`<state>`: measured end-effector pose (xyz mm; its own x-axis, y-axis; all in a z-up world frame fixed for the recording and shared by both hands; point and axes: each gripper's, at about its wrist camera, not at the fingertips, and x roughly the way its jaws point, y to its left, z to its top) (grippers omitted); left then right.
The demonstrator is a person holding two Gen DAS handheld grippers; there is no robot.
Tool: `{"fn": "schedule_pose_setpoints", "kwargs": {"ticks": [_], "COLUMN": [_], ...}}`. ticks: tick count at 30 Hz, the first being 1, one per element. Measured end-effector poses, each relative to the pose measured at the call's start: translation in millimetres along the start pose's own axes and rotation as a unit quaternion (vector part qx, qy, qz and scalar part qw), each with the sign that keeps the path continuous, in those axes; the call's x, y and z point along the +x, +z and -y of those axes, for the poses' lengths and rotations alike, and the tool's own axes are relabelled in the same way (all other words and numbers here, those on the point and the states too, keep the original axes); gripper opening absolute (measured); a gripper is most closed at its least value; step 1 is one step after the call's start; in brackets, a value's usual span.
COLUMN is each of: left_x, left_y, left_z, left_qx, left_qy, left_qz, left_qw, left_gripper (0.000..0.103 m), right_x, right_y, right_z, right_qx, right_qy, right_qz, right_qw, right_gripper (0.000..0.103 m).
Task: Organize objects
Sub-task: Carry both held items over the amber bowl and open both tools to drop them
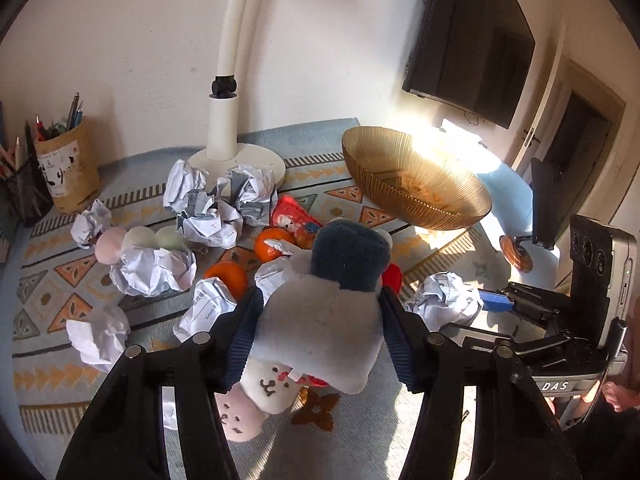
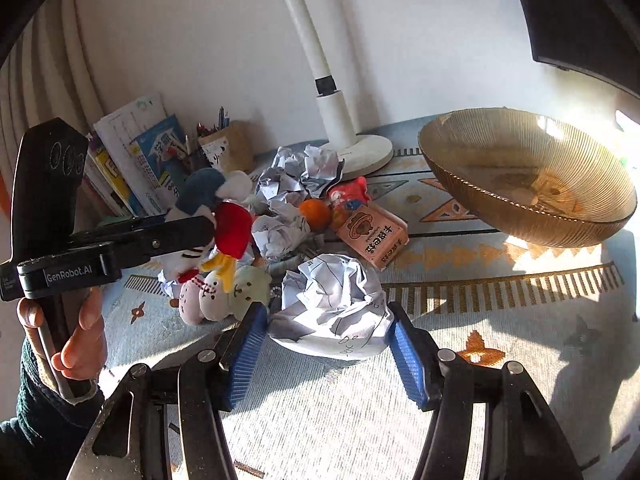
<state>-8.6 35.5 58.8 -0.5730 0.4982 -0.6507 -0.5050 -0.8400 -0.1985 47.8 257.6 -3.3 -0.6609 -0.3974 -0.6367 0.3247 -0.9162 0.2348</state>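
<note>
My left gripper point(image 1: 318, 320) is shut on a plush duck toy point(image 1: 328, 320) with a white body and dark blue cap, held above the mat; it also shows in the right wrist view point(image 2: 224, 220). My right gripper point(image 2: 326, 328) is open, its blue pads on either side of a crumpled paper ball point(image 2: 332, 304) lying on the mat; whether the pads touch it I cannot tell. An amber ribbed glass bowl point(image 1: 416, 184) point(image 2: 528, 176) stands at the far right. Several paper balls point(image 1: 208, 204), two oranges point(image 1: 274, 244) and a plush dango skewer point(image 1: 136, 240) lie scattered.
A white lamp base point(image 1: 240, 156) stands at the back. A pen holder point(image 1: 68, 168) and books point(image 2: 132, 160) are at the far left. A pink snack carton point(image 2: 372, 236) and a red packet point(image 1: 292, 216) lie mid-mat. Another plush point(image 1: 256, 400) lies under the duck.
</note>
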Motion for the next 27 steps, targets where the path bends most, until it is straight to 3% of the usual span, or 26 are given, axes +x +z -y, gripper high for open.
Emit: {"fn": "schedule_pose_setpoints", "kwargs": {"ticks": [6, 11, 13, 20, 27], "left_x": [-20, 7, 19, 34, 37], "left_y": [-29, -61, -70, -81, -77], "left_z": [11, 30, 31, 37, 43], "left_qx": [-0.03, -0.042, -0.051, -0.045, -0.038], "left_qy": [-0.037, -0.046, -0.049, -0.058, -0.065], "left_qz": [0.008, -0.033, -0.051, -0.079, -0.085], "left_qw": [0.9988, 0.9975, 0.9962, 0.9942, 0.9935], "left_gripper": [0.056, 0.056, 0.056, 0.056, 0.056], "right_x": [-17, -14, -14, -22, -12], "right_y": [-28, -48, -51, -51, -48], "right_z": [10, 22, 24, 38, 70], "right_qx": [-0.033, -0.027, -0.017, 0.052, 0.175], "right_qy": [-0.087, -0.089, -0.09, -0.034, 0.045], "right_qz": [-0.03, -0.054, -0.065, -0.051, -0.044], "right_qw": [0.995, 0.994, 0.994, 0.997, 0.983], "right_gripper": [0.06, 0.064, 0.075, 0.077, 0.077]}}
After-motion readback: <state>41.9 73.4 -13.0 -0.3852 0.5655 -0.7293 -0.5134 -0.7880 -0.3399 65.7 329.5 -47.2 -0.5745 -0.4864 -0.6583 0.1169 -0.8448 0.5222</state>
